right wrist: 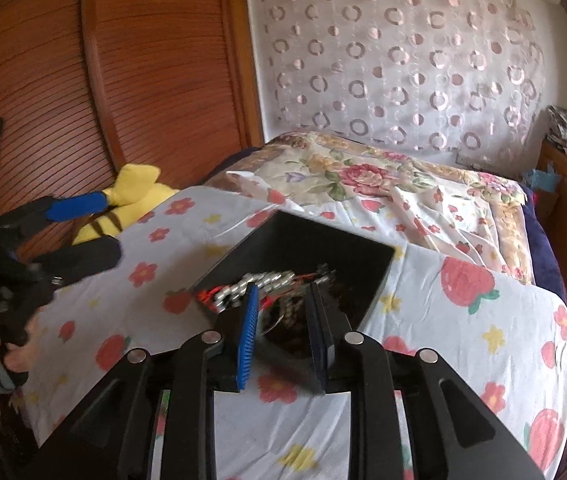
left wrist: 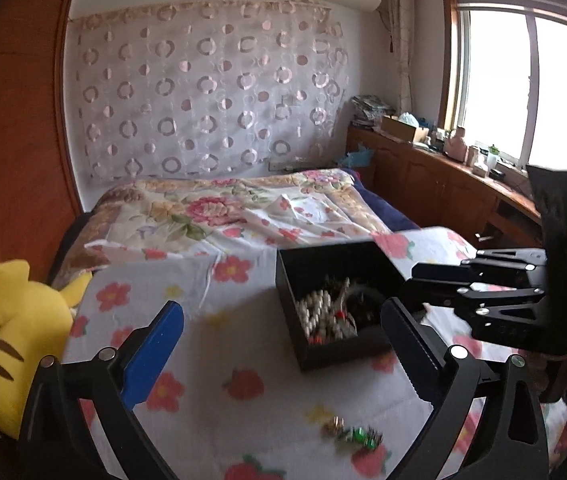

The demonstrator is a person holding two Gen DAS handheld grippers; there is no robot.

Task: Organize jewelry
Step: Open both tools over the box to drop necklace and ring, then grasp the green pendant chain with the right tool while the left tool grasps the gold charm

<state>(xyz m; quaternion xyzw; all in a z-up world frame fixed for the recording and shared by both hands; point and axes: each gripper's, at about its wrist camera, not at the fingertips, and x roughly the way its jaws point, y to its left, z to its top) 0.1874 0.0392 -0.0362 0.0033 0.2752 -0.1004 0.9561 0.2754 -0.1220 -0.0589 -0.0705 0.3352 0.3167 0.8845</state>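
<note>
A black open box [left wrist: 363, 268] sits on a floral cloth and holds pearl-like beads [left wrist: 319, 312] and dark strands. It also shows in the right wrist view [right wrist: 323, 248]. A loose gold and green jewelry piece [left wrist: 353, 434] lies on the cloth in front of the box. My left gripper [left wrist: 283, 316] is open and empty, left of the box. My right gripper [right wrist: 283, 292] hovers over the box's near edge, fingers partly apart, with nothing visibly held between them; it shows from the side in the left wrist view [left wrist: 419, 276].
A yellow striped plush toy [left wrist: 15, 332] lies at the cloth's left edge by a wooden wardrobe [right wrist: 123, 60]. A flowered quilt [left wrist: 223, 208] covers the bed behind. A wooden cabinet [left wrist: 443, 176] with clutter stands under the window.
</note>
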